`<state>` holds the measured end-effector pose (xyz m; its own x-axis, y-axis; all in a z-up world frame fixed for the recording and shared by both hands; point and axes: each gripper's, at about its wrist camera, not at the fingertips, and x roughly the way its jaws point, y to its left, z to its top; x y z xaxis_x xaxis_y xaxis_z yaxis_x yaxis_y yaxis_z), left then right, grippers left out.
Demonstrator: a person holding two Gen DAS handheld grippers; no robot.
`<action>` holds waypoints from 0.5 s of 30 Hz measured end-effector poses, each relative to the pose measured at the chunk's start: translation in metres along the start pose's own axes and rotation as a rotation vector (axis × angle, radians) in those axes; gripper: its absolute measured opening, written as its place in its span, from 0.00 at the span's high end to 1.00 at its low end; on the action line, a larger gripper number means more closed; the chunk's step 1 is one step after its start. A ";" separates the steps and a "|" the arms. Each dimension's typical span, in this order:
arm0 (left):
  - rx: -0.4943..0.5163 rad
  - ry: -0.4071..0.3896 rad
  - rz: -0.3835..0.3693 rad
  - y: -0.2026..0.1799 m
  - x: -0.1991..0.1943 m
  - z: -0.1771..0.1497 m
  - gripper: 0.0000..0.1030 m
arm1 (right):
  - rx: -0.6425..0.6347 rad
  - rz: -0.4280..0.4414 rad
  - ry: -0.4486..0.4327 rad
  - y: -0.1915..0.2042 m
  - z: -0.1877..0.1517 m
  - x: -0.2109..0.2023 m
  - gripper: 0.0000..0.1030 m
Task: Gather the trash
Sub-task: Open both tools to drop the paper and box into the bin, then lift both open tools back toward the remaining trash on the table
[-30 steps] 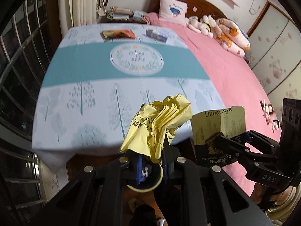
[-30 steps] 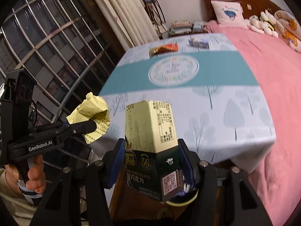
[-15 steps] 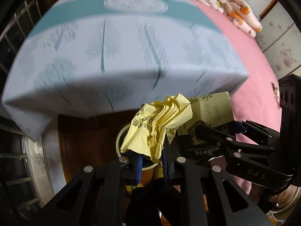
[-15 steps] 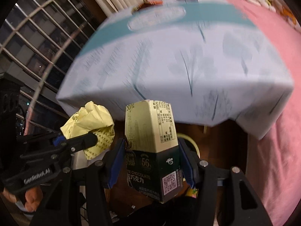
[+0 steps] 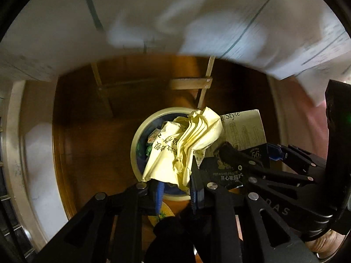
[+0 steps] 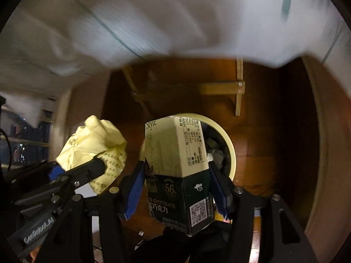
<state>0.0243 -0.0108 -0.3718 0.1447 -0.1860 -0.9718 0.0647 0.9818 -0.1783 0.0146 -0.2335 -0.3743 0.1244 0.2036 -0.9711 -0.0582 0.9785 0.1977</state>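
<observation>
A round bin with a cream rim stands on the wooden floor under the table, with trash inside. In the left wrist view my left gripper points down over it, its pads still pressing a crumpled yellow paper while the jaws are opening. Just to its right, my right gripper holds a cream and dark green chocolate box upright between its blue pads. Those jaws are opening too. The box hangs over the bin's rim.
The white tablecloth's hem hangs across the top of both views. Behind the bin are light wooden table legs and a brace. A yellow wrapper lies on the floor by the bin. A window shows at the left.
Both grippers have dropped from above the table to below its edge and now point down at the bin. The table top has left view. Paper and box sit as before in the jaws.
</observation>
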 end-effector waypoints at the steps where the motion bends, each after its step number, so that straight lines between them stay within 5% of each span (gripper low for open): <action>1: 0.001 0.002 0.004 0.001 0.010 -0.001 0.80 | 0.006 -0.007 0.002 -0.002 0.000 0.008 0.43; 4: -0.005 0.017 0.014 0.004 0.036 -0.003 0.68 | 0.025 -0.023 0.015 -0.012 -0.003 0.033 0.43; 6: -0.009 0.024 0.015 0.008 0.045 -0.002 0.46 | 0.046 -0.014 0.040 -0.019 -0.004 0.049 0.43; 9: -0.013 0.012 0.041 0.016 0.054 -0.002 0.27 | 0.047 -0.023 0.048 -0.020 -0.005 0.060 0.39; 15: -0.026 -0.014 0.094 0.030 0.045 -0.003 0.23 | 0.047 -0.023 0.037 -0.018 -0.005 0.052 0.32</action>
<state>0.0295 0.0108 -0.4216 0.1629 -0.0932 -0.9822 0.0245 0.9956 -0.0904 0.0170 -0.2405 -0.4289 0.0880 0.1804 -0.9796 -0.0087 0.9836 0.1804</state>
